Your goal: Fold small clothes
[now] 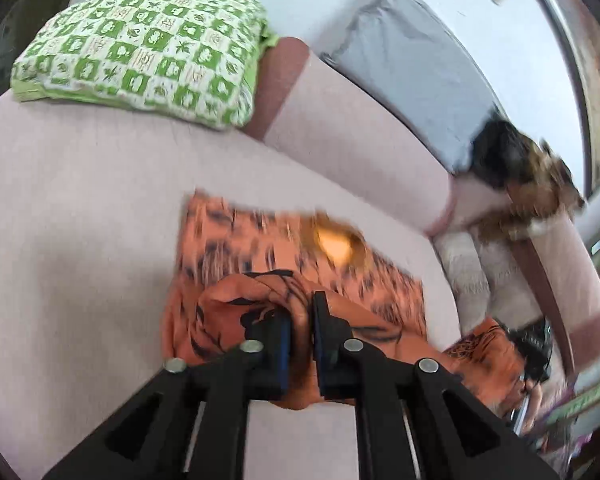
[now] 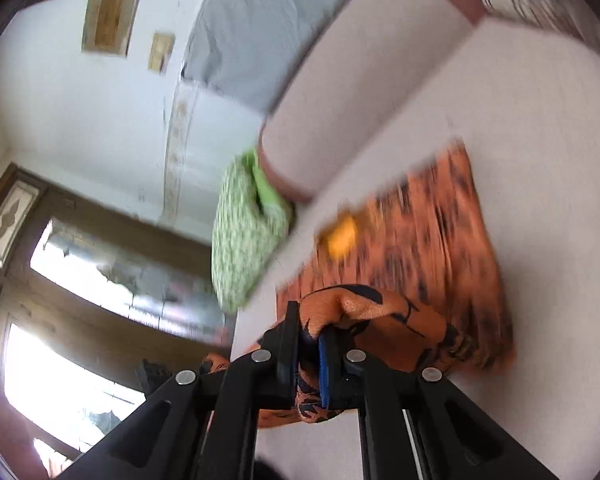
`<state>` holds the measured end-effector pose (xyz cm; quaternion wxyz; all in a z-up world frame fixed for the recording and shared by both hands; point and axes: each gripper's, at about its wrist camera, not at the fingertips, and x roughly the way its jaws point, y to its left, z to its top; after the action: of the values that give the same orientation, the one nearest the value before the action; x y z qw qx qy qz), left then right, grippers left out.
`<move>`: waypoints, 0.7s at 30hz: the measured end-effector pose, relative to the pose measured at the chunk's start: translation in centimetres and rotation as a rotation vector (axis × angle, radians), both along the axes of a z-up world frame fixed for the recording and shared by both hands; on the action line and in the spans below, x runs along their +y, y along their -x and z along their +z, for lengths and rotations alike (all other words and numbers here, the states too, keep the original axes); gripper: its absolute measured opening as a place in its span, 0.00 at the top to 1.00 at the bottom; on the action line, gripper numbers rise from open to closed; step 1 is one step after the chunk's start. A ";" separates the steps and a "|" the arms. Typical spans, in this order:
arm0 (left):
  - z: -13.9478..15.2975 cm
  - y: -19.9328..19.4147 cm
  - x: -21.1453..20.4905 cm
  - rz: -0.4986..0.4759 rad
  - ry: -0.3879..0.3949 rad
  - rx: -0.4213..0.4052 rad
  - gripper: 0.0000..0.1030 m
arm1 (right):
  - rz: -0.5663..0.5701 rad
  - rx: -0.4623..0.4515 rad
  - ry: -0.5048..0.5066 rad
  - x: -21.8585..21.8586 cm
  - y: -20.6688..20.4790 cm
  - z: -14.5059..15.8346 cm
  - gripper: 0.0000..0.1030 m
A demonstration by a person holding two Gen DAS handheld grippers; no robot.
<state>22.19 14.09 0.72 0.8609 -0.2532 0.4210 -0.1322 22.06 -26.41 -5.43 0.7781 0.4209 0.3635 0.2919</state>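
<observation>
An orange garment with black tiger stripes [image 1: 260, 240] lies on the pale pink sofa seat [image 1: 80, 220], a yellow patch near its far edge. My left gripper [image 1: 300, 320] is shut on a bunched fold of its near edge, lifted off the seat. In the right wrist view the same garment [image 2: 440, 240] spreads away to the right, blurred by motion. My right gripper [image 2: 310, 332] is shut on another bunched part of the near edge, the cloth squeezed between its black and blue pads.
A green and white checked pillow [image 1: 140, 52] rests at the sofa's far left. A grey cloth [image 1: 412, 68] drapes over the backrest [image 1: 352, 132]. A dark furry animal [image 1: 516, 168] lies on the armrest. Windows and a wood door [image 2: 100, 260] fill the right view's left side.
</observation>
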 end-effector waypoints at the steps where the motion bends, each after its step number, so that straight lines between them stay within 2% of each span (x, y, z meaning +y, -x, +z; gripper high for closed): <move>1: -1.4 -2.9 0.1 0.042 -0.036 0.021 0.62 | -0.048 0.016 -0.026 -0.4 -2.4 -0.4 0.88; 2: -2.7 -4.6 0.1 0.072 -0.067 0.043 0.36 | -0.079 0.027 -0.018 -0.6 -4.8 -1.2 0.82; 3: -4.7 -6.4 0.3 0.125 -0.127 0.070 0.22 | -0.078 0.039 0.017 -0.3 -6.6 -2.1 0.60; 4: -6.2 -7.4 0.5 0.158 -0.171 0.105 0.22 | -0.092 0.089 0.074 0.0 -8.3 -3.6 0.21; 5: -8.1 -8.0 1.0 0.198 -0.205 0.162 0.22 | -0.139 0.151 0.126 0.1 -9.0 -5.1 0.14; 6: -9.4 -7.6 1.7 0.231 -0.206 0.203 0.22 | -0.198 0.185 0.182 0.1 -8.8 -6.4 0.15; 7: -9.9 -7.0 2.3 0.246 -0.188 0.215 0.22 | -0.210 0.179 0.192 0.1 -8.1 -7.1 0.15; 9: -10.0 -4.9 3.4 0.241 -0.175 0.195 0.22 | -0.222 0.167 0.195 0.1 -5.7 -7.6 0.15; 12: -8.7 -1.0 4.4 0.255 -0.177 0.128 0.22 | -0.174 0.120 0.332 1.1 -1.5 -6.9 0.15; 14: -8.4 1.4 3.9 0.225 -0.159 0.109 0.21 | -0.150 0.107 0.382 1.4 0.3 -6.7 0.15; 16: -8.9 2.3 2.6 0.170 -0.181 0.112 0.21 | -0.168 0.120 0.421 1.5 1.7 -6.8 0.15; 18: -10.1 2.3 0.7 0.118 -0.247 0.111 0.21 | -0.170 0.120 0.437 1.7 2.1 -7.3 0.15; 19: -11.0 2.2 0.0 0.101 -0.280 0.132 0.21 | -0.155 0.141 0.439 2.1 1.7 -8.0 0.15; 21: -12.7 1.6 -0.9 0.085 -0.287 0.175 0.21 | -0.143 0.170 0.461 2.3 0.9 -9.4 0.15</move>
<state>20.58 13.15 -11.96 0.8531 -0.1557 0.4978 -0.0118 21.12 -24.11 -14.83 0.8388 0.2802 0.4539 0.1089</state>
